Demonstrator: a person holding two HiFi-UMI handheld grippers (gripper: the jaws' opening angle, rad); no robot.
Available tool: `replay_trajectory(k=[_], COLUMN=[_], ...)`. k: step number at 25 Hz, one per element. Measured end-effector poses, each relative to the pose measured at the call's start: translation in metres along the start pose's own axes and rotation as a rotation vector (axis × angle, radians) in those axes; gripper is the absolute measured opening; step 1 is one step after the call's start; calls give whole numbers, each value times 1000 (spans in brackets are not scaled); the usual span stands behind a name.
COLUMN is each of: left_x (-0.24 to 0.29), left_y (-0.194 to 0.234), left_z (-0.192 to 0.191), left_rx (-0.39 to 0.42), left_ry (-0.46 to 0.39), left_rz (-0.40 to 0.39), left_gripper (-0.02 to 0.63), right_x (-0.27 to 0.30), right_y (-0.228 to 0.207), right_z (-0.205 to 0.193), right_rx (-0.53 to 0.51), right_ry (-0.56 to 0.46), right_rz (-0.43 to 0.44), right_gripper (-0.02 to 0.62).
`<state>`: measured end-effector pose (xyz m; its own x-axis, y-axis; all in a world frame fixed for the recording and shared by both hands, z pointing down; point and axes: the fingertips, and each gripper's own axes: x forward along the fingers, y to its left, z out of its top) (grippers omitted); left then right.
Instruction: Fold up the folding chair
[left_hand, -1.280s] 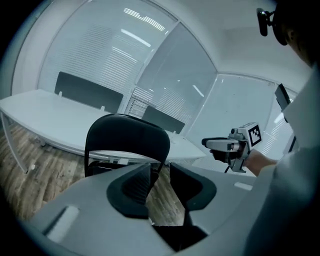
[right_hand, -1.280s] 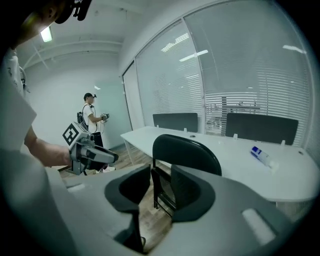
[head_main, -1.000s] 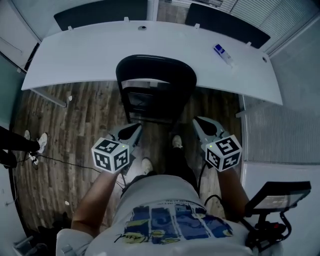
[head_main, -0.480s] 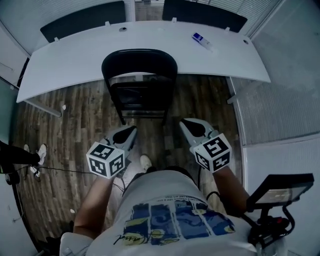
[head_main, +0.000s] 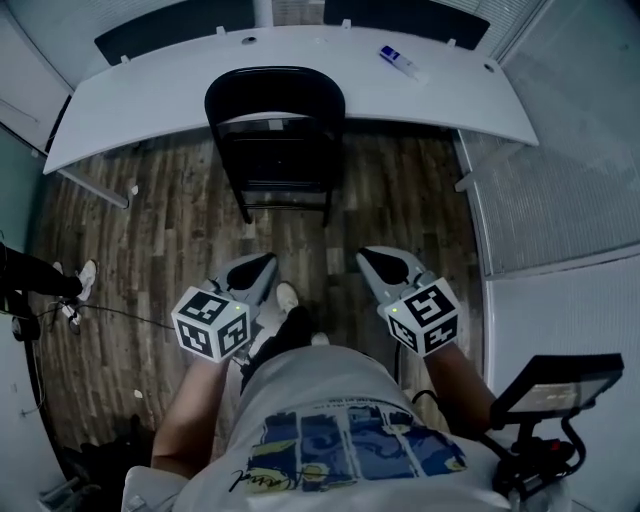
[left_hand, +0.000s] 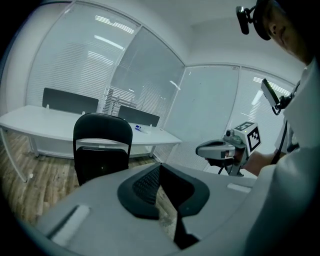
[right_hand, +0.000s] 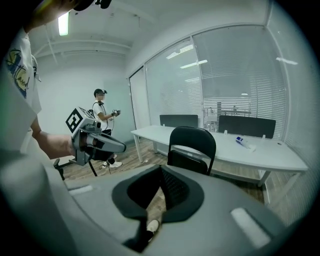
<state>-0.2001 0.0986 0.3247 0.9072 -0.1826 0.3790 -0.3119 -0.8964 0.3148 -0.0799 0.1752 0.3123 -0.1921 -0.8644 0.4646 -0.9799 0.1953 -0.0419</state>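
The black folding chair stands on the wood floor against the white desk. Its seat panel sits steeply under the rounded backrest, and I cannot tell whether it is folded flat. It also shows at mid distance in the left gripper view as the chair and in the right gripper view as the chair. My left gripper and right gripper hang side by side well short of the chair, both shut and holding nothing. Each shows in the other's view: the right gripper and the left gripper.
A small blue-and-white bottle lies on the desk. A black stand with a cable is on the floor at the left. A screen on a mount is at the lower right. Another person stands far off by the glass wall.
Both grippers and the person holding them have drawn back from the chair, which now sits farther up the head view. Both jaws stay shut and empty.
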Motion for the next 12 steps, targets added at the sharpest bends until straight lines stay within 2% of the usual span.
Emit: replay_trajectory(k=[5, 12], left_x=[-21, -7], left_y=[-11, -20], left_z=[-17, -8], left_rx=[-1, 23], left_ry=[29, 47], left_rz=[8, -32], left_gripper=[6, 6], right_x=[-11, -19], right_y=[18, 12], right_z=[-11, -16], right_rx=[24, 38], right_ry=[3, 0], right_rz=[13, -9], right_gripper=[2, 2])
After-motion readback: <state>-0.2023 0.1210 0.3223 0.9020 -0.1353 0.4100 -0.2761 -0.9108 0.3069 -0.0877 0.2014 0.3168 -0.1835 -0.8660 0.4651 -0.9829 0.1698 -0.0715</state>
